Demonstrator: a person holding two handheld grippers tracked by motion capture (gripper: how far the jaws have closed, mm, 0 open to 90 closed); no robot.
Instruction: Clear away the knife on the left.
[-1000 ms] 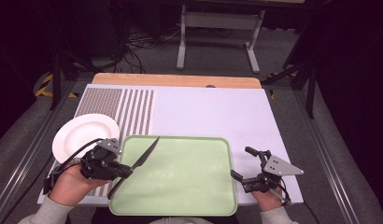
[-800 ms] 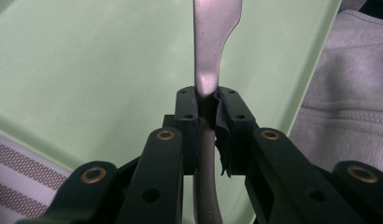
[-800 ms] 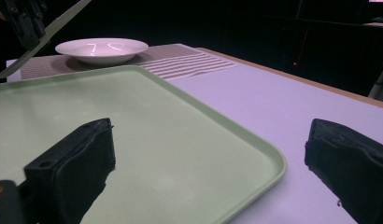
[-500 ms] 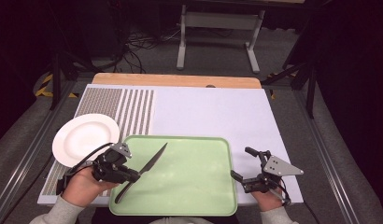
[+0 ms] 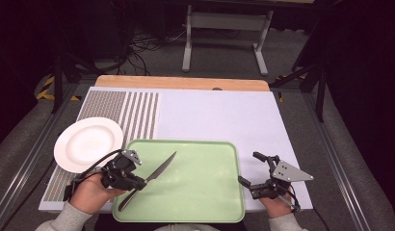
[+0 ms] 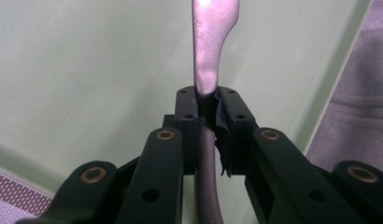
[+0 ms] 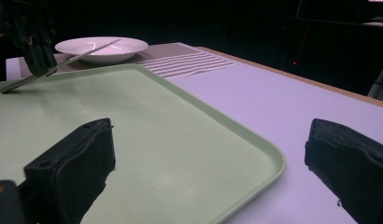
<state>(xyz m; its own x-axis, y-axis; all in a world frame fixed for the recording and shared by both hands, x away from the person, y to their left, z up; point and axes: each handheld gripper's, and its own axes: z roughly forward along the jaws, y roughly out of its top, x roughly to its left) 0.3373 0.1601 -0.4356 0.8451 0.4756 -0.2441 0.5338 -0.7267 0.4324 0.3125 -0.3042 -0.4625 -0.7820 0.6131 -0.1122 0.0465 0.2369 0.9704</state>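
Left tool (image 5: 138, 182) grips the slim silver metal knife (image 5: 159, 170) above the pale green plastic tray (image 5: 205, 192), while the right tool (image 5: 253, 174) stands open beside it.

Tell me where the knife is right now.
In the high view the knife is clamped in the left gripper, over the green tray's left part, just right of the white plate.

The knife (image 6: 209, 56) looks like brushed metal with a dull sheen, clamped between the matt black plastic jaws of the left gripper (image 6: 208, 112), one pad apparently faced with a torn, rubbery strip. The green tray (image 7: 180, 140) is smooth plastic with a soft gloss. The plate (image 7: 102, 46) is glossy white, probably ceramic, and the table's far edge (image 5: 181, 83) looks like wood.
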